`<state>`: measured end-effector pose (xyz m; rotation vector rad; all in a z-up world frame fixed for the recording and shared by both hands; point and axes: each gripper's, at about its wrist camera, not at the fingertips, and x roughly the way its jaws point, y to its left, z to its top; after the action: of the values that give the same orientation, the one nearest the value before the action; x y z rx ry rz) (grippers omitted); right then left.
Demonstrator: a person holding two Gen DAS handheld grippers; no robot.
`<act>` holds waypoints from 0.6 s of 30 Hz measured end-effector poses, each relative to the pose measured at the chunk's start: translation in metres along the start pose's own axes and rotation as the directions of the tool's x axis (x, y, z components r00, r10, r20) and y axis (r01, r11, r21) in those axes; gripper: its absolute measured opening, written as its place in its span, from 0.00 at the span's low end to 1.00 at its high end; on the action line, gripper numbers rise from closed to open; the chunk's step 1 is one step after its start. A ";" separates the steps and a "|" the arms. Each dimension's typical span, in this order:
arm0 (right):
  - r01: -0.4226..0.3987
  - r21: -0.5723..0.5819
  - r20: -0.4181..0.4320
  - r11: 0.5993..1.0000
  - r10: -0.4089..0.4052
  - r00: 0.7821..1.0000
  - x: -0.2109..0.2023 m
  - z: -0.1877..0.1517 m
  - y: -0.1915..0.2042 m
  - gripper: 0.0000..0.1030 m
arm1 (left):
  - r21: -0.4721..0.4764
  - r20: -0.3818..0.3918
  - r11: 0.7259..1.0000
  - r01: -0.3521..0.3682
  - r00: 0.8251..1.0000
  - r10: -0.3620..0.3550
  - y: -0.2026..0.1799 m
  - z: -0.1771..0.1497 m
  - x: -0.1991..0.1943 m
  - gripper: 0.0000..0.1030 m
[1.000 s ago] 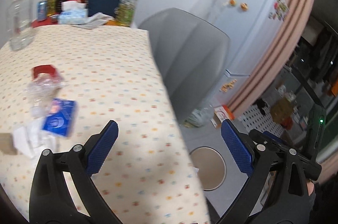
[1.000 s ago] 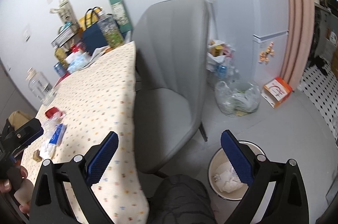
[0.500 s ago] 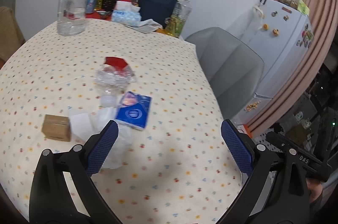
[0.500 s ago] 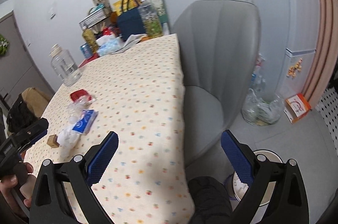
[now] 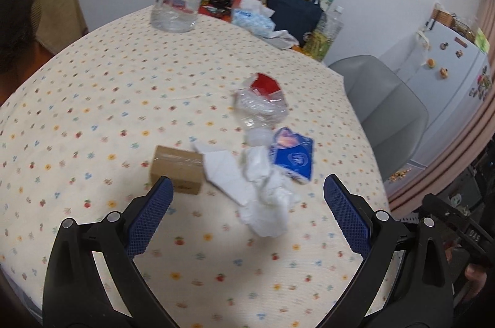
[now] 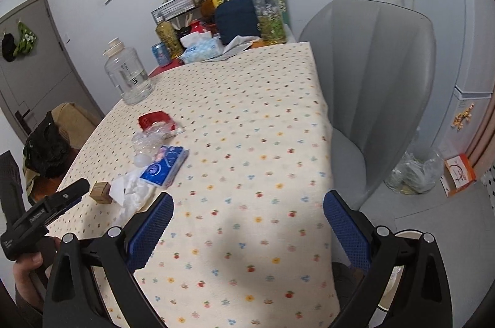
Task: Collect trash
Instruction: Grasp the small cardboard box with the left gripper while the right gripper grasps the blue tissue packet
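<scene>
A heap of trash lies mid-table: crumpled white tissue (image 5: 266, 198), a flat white paper (image 5: 227, 176), a blue tissue pack (image 5: 292, 156), a small cardboard box (image 5: 178, 168), a crushed clear plastic bottle (image 5: 260, 108) and a red wrapper (image 5: 264, 83). My left gripper (image 5: 247, 210) hovers open just in front of the tissue, nothing between its fingers. My right gripper (image 6: 247, 223) is open over the table's near right part, with the heap (image 6: 154, 164) off to its left. A white bin (image 6: 402, 260) peeks out on the floor behind the right finger.
A big clear jar (image 5: 179, 0), a navy bag (image 5: 294, 9), tissue packs and bottles crowd the table's far end. A grey chair (image 6: 371, 80) stands at the table's right side, a fridge (image 5: 448, 71) and a floor bag of bottles (image 6: 414, 176) beyond it.
My left gripper swung left from the floor and table edge over to the trash heap and closed in on it. The right view turned from the chair and bin toward the table.
</scene>
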<state>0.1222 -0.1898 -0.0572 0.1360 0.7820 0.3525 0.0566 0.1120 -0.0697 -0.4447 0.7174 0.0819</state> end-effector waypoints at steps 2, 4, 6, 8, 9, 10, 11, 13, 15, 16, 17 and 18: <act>-0.008 -0.008 -0.007 1.000 0.008 1.000 0.004 0.000 0.006 0.92 | -0.017 0.000 1.000 -0.012 1.000 0.012 0.009 -0.002 0.001 0.94; -0.017 -0.020 -0.016 1.000 0.017 1.000 0.008 -0.001 0.013 0.92 | -0.022 0.003 0.999 -0.030 1.000 0.030 0.017 -0.003 0.002 0.94; -0.024 -0.029 -0.024 0.999 0.024 0.999 0.012 -0.003 0.017 0.93 | -0.032 0.003 0.998 -0.045 0.999 0.046 0.025 -0.004 0.004 0.94; -0.030 -0.036 -0.034 0.999 0.029 0.999 0.017 -0.004 0.021 0.92 | -0.049 0.000 0.997 -0.056 0.998 0.056 0.033 -0.004 0.007 0.94; -0.034 -0.038 -0.041 0.999 0.033 0.999 0.019 -0.006 0.023 0.92 | -0.054 0.002 0.996 -0.064 0.998 0.064 0.036 -0.004 0.008 0.94; -0.037 -0.041 -0.045 0.998 0.035 0.998 0.021 -0.006 0.024 0.92 | -0.060 0.003 0.996 -0.071 0.997 0.072 0.040 -0.003 0.010 0.94; -0.039 -0.045 -0.052 0.998 0.036 0.998 0.024 -0.008 0.027 0.93 | -0.064 0.002 0.995 -0.077 0.997 0.078 0.043 -0.004 0.011 0.94; -0.045 -0.051 -0.065 0.998 0.042 0.997 0.029 -0.009 0.030 0.92 | -0.069 -0.002 0.993 -0.094 0.996 0.095 0.048 -0.002 0.016 0.89; -0.050 -0.054 -0.071 0.997 0.047 0.996 0.033 -0.010 0.033 0.92 | -0.075 -0.012 0.992 -0.101 0.995 0.101 0.051 -0.002 0.020 0.76; -0.053 -0.058 -0.074 0.997 0.049 0.996 0.034 -0.010 0.035 0.92 | -0.079 -0.021 0.992 -0.103 0.995 0.102 0.053 -0.001 0.023 0.73; -0.055 -0.061 -0.074 0.997 0.050 0.996 0.035 -0.010 0.036 0.92 | -0.079 -0.030 0.991 -0.105 0.994 0.103 0.053 -0.001 0.025 0.70; -0.059 -0.064 -0.075 0.996 0.054 0.996 0.036 -0.010 0.038 0.92 | -0.077 -0.035 0.991 -0.110 0.994 0.107 0.054 -0.001 0.028 0.69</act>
<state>0.1290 -0.1412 -0.0787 0.0829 0.8394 0.4384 0.0649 0.1580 -0.1082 -0.4832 0.7708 0.2067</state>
